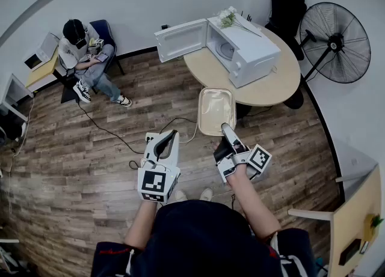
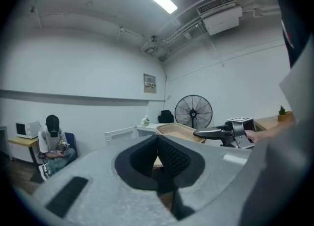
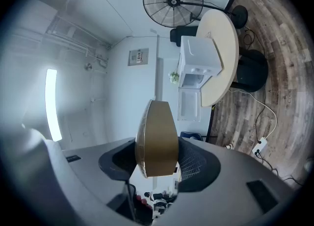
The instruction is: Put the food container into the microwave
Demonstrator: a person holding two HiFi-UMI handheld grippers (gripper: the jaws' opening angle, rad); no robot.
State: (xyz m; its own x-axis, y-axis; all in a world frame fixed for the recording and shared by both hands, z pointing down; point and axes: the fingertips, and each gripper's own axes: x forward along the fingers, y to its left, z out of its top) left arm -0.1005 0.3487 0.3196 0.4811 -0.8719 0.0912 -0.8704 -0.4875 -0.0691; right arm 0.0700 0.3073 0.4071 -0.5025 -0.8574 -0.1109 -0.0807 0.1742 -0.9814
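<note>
Two grippers, left (image 1: 171, 133) and right (image 1: 224, 127), one food container (image 1: 216, 110), two microwaves (image 1: 252, 53) (image 1: 37, 53), one table (image 1: 271, 88), one fan (image 1: 335, 42), one seated person (image 1: 84, 53)

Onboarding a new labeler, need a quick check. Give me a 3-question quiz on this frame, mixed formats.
1. Fill in: the microwave stands on a round ___.
2. True or false: its door is shut.
3. Which gripper holds the food container? A left, B right, C neither.

Key: 1 table; 2 false, the door is swung open; 3 B, the right gripper clamps its near edge.
</note>
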